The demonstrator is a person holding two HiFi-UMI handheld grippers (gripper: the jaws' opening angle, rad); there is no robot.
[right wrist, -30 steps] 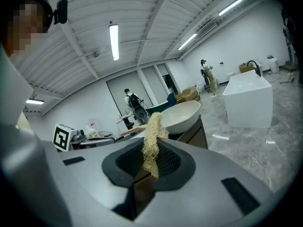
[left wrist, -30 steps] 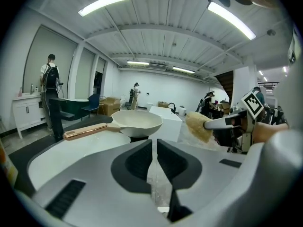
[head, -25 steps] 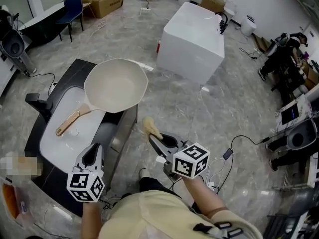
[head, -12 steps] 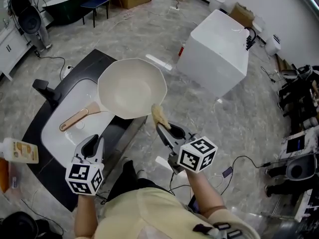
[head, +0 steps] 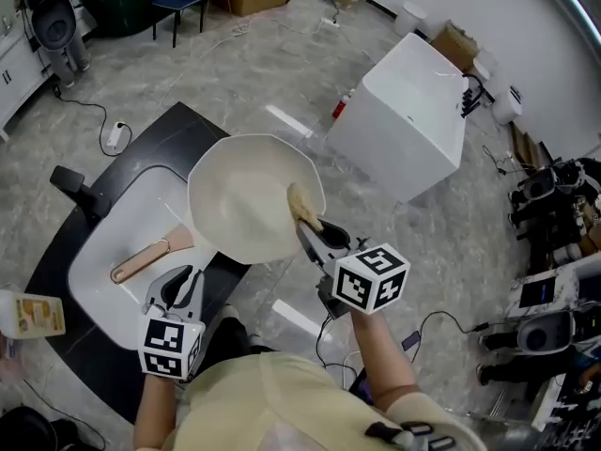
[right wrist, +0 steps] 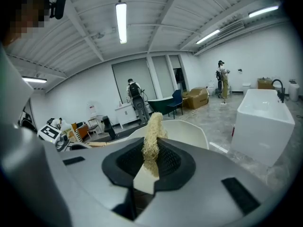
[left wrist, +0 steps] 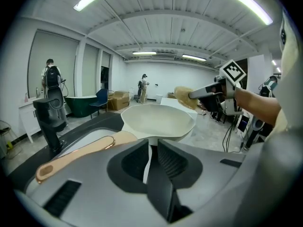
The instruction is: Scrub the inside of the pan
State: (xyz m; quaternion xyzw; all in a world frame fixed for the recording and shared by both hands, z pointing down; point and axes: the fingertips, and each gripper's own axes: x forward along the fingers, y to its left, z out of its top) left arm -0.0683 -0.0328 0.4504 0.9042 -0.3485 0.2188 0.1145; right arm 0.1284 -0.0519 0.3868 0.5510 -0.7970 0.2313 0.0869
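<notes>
- Cream-white inside and out, the pan (head: 246, 205) has a many-sided rim and a deep, smooth bowl. Nothing lies in it.
- Its tan handle (head: 141, 262) has a copper-coloured tip and points towards the person's left.
- The pan rests over the near right corner of the white sink (head: 94, 294), which is set in a black counter (head: 164, 139). Part of the bowl juts out past the counter edge.
- The right gripper (head: 310, 225) pinches a tan, fibrous scrubber (head: 300, 203), whose free end lies over the right side of the bowl.
- The left gripper (head: 178, 285) sits just beside the handle, with its jaws pressed together on nothing.
- Only the head view shows the whole layout: a black faucet (head: 75, 191) at the sink's far left, a white block (head: 408, 111) on the floor beyond the pan, and a bottle (head: 28, 316) at the left edge.
- The left gripper view gives the pan (left wrist: 158, 119) from the side. There the scrubber (left wrist: 182, 96) appears raised just above the right rim, and the handle (left wrist: 80, 155) passes left of the jaws.
- The right gripper view shows the scrubber (right wrist: 152, 131) standing upright from the closed jaws, with the bowl behind it.
- Both gripper views take in people standing far across the room, whom the head view leaves out.
</notes>
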